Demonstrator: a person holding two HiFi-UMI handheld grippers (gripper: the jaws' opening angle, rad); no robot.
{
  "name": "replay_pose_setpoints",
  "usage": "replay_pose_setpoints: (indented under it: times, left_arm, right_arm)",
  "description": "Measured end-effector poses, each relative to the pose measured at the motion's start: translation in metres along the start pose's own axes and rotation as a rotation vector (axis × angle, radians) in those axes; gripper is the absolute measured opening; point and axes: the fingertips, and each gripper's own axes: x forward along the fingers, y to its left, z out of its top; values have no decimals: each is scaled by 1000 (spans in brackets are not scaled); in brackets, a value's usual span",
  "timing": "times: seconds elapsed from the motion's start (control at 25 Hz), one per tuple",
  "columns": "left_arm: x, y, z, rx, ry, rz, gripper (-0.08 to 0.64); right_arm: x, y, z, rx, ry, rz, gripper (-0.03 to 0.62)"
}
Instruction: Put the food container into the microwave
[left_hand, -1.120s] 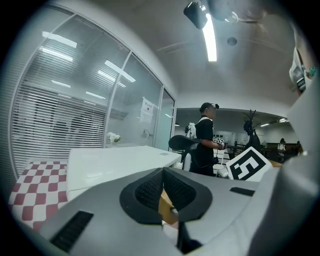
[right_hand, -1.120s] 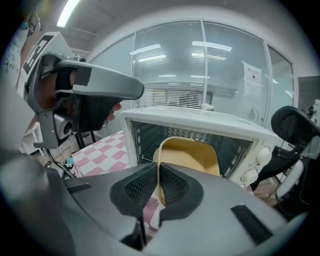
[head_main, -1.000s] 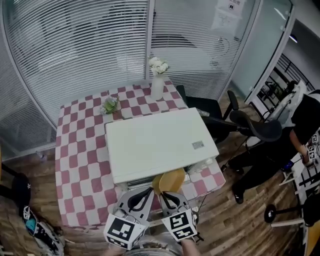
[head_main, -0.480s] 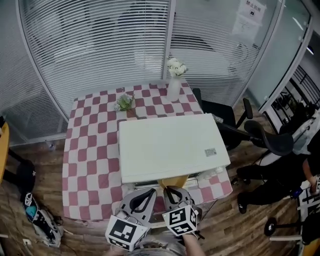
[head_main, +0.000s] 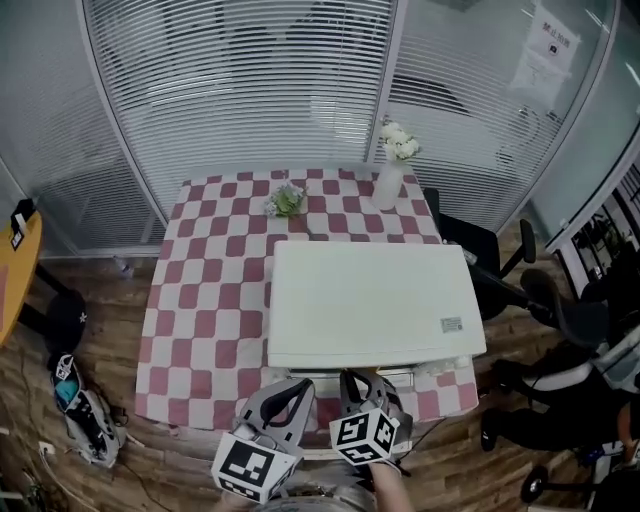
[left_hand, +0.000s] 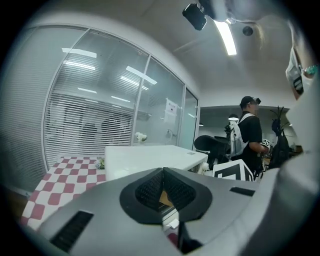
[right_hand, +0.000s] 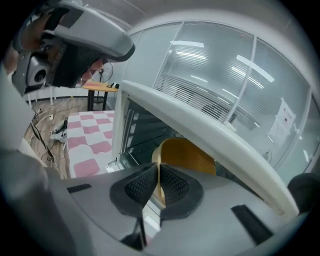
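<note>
Food container (right_hand: 187, 156), yellow and round-edged, is pinched by its rim between the jaws of my right gripper (right_hand: 157, 175), which are pressed onto it from both sides. In the right gripper view the food container sits at the open front of the microwave (right_hand: 210, 131), with the dark inside just behind it. I cannot tell whether it rests on anything.

My left gripper (left_hand: 163, 176) is just beside the right one. Its jaws are pressed together with nothing between them.

From the head view both grippers are at the near edge of the table (head_main: 205, 290), which has a red and white checked cloth. The white top of the microwave hides the container from above.

Beyond the microwave, toward the far edge of the table, are a small green plant (head_main: 287, 200) and a white vase of white flowers (head_main: 390, 178). Behind them is a glass wall with blinds (head_main: 250, 90). A black office chair (head_main: 482, 258) is to the right of the table. The left gripper view shows a person (left_hand: 250, 131) in dark clothes standing farther off.
</note>
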Motion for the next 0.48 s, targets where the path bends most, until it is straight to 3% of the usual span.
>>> replay_pose_setpoints:
  times: [0.48]
  left_arm:
    - [-5, 11, -4, -23, 27, 81, 11]
  right_arm:
    - [37, 4, -2, -159, 9, 13, 9]
